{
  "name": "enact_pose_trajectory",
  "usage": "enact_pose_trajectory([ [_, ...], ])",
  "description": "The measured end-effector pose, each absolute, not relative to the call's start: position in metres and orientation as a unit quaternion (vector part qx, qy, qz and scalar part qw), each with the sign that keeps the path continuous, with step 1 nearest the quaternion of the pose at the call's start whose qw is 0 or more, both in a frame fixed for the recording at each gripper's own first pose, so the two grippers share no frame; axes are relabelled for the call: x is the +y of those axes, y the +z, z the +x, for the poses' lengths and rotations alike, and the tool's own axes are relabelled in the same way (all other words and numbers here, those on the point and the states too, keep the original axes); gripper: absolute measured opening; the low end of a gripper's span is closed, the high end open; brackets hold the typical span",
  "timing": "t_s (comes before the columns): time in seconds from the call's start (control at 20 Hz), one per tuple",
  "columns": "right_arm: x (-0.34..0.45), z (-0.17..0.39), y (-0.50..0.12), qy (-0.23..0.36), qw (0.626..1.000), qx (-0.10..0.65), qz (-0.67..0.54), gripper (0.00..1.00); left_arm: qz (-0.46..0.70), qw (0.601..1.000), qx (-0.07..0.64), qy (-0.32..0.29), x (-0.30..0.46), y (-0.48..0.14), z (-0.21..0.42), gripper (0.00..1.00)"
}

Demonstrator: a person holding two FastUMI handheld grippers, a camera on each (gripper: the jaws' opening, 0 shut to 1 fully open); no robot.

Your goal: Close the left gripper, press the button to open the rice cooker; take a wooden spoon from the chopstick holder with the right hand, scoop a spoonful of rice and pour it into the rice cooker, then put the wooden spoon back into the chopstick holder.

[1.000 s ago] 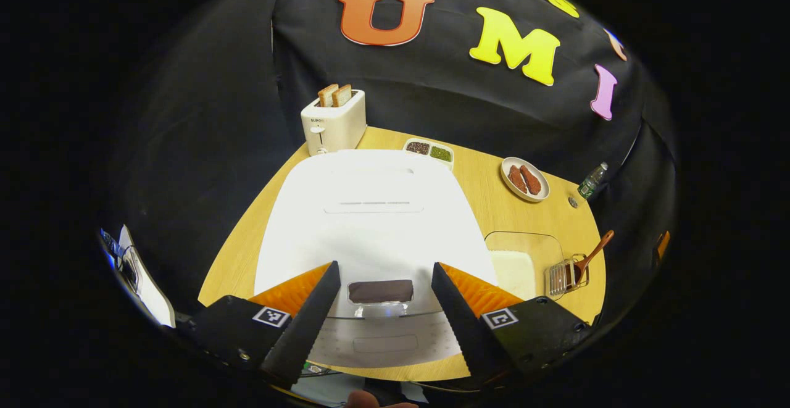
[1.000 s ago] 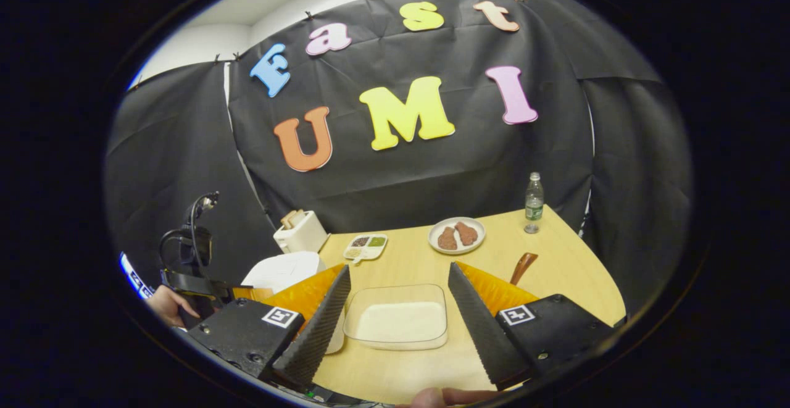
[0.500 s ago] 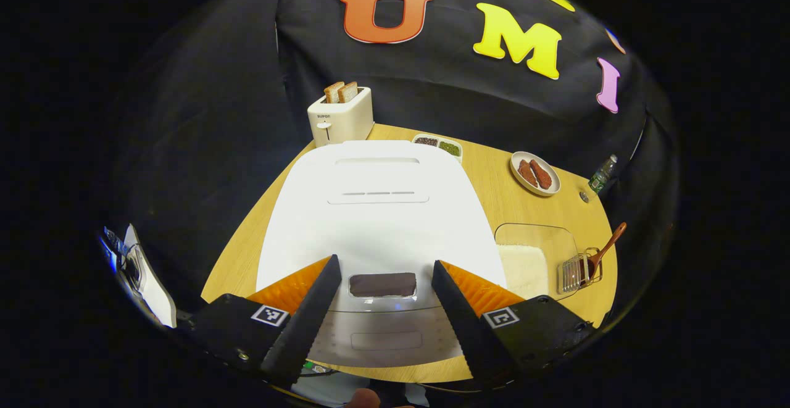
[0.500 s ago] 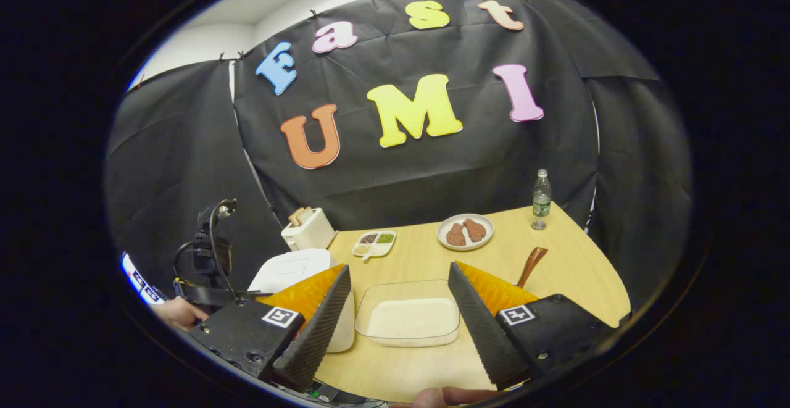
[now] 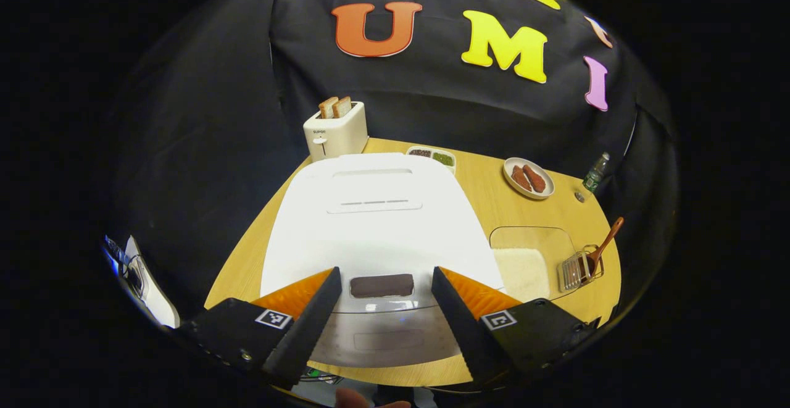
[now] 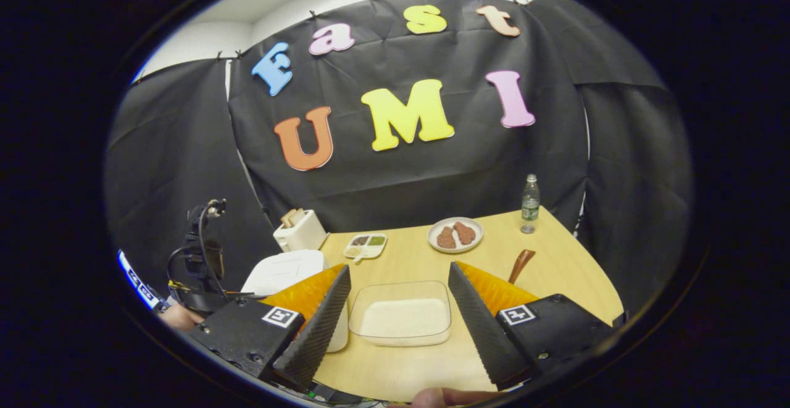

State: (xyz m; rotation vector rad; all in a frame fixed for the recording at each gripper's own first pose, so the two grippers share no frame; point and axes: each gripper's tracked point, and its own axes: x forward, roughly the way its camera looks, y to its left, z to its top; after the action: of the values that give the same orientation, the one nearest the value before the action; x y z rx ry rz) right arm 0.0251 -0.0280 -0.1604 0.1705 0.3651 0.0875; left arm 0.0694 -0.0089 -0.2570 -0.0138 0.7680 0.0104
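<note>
- Toaster [image 5: 335, 129]: at the far left of the surface [image 5: 494, 195], two bread slices standing in its slots; it plays no part in the task.
- Rice cooker [image 5: 376, 223]: white, lid down, broad and low, front edge toward the camera in the left gripper view. Its dark display panel [image 5: 381, 285] sits on the front slope; below it a faint rounded rectangle [image 5: 389, 339] is probably the release button, though glare makes this hard to confirm.
- Left gripper [image 5: 382, 318]: fingers spread apart, holding nothing, hanging just above the cooker's front edge and framing the display panel. The button lies straight ahead and slightly down between the fingers, so this gripper is by far the nearer one. By my judgement the fingers must first come together, then push down and forward onto the button.
- Rice tray [image 6: 400, 313]: clear, shallow, with a flat layer of white rice, standing just right of the cooker.
- Right gripper [image 6: 400, 318]: fingers wide apart and empty, held above the near edge of the surface and framing the rice tray.
- Chopstick holder [image 5: 579, 269]: a small wire basket to the right of the tray, near the surface's right edge.
- Wooden spoon [image 5: 606, 246]: brown, bowl down in the holder, handle leaning up and to the right; it lies ahead and to the right of the right gripper.
</note>
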Motion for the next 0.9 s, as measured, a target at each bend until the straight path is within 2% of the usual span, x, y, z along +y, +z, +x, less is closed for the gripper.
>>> enact_pose_trajectory([
  [0.15, -0.032, 0.015, -0.153, 0.017, 0.982, 0.171, 0.079, 1.0, -0.017, 0.94, 0.339, -0.018, -0.02, -0.22, 0.056, 0.95],
  [0.45, -0.019, -0.007, -0.115, -0.004, 0.992, 0.123, 0.038, 1.0, 0.014, 0.981, 0.176, -0.08, -0.044, -0.105, 0.029, 0.95],
  [0.65, -0.03, -0.032, -0.071, -0.013, 0.998, 0.063, 0.009, 0.99, 0.018, 0.992, 0.093, -0.088, -0.057, -0.05, 0.002, 0.95],
  [0.9, -0.058, -0.076, -0.036, -0.011, 1.0, -0.006, -0.005, 0.99, -0.011, 0.996, 0.039, -0.083, -0.083, -0.019, -0.055, 0.95],
])
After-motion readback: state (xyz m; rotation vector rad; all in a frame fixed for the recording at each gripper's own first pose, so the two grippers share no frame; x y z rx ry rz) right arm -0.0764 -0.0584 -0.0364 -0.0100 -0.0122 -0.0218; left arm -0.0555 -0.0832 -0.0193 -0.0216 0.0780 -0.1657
